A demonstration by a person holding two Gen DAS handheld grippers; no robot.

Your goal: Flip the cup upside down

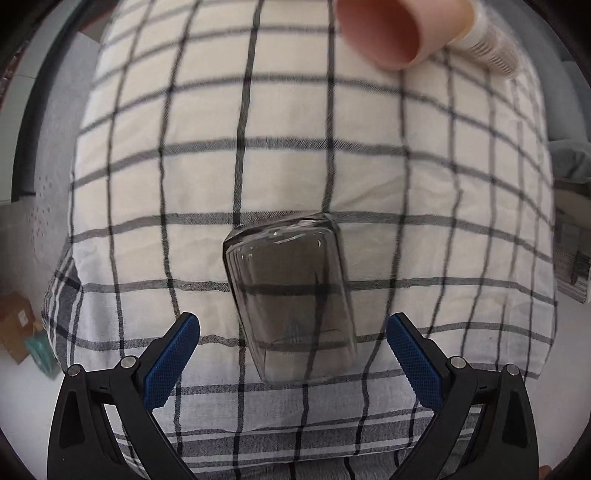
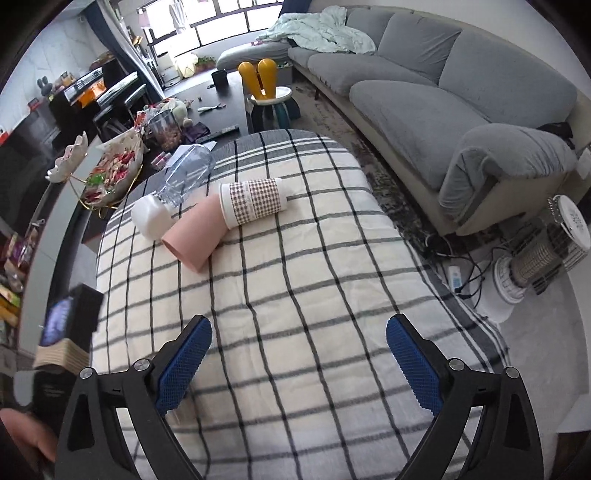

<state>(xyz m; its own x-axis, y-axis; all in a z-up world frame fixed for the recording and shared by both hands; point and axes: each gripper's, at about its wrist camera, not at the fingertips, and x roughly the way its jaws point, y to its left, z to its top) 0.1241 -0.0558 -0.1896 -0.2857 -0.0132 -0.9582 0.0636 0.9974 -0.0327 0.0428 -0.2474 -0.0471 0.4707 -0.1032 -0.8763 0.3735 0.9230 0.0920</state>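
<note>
In the left wrist view a smoky clear glass cup (image 1: 291, 299) stands on the checked tablecloth (image 1: 184, 177) with its closed flat end up, just ahead of my open left gripper (image 1: 293, 360); the blue pads are on either side of it, apart from it. A pink cup (image 1: 391, 29) lies on its side at the far edge; it also shows in the right wrist view (image 2: 195, 236). My right gripper (image 2: 299, 362) is open and empty above the cloth (image 2: 295, 280). The glass cup is not in the right wrist view.
A white cup with a checked sleeve (image 2: 251, 201) and a clear plastic bottle with a white cap (image 2: 173, 192) lie beside the pink cup. A grey sofa (image 2: 461, 99) stands right, a heater (image 2: 535, 254) on the floor, a snack bowl (image 2: 110, 173) left.
</note>
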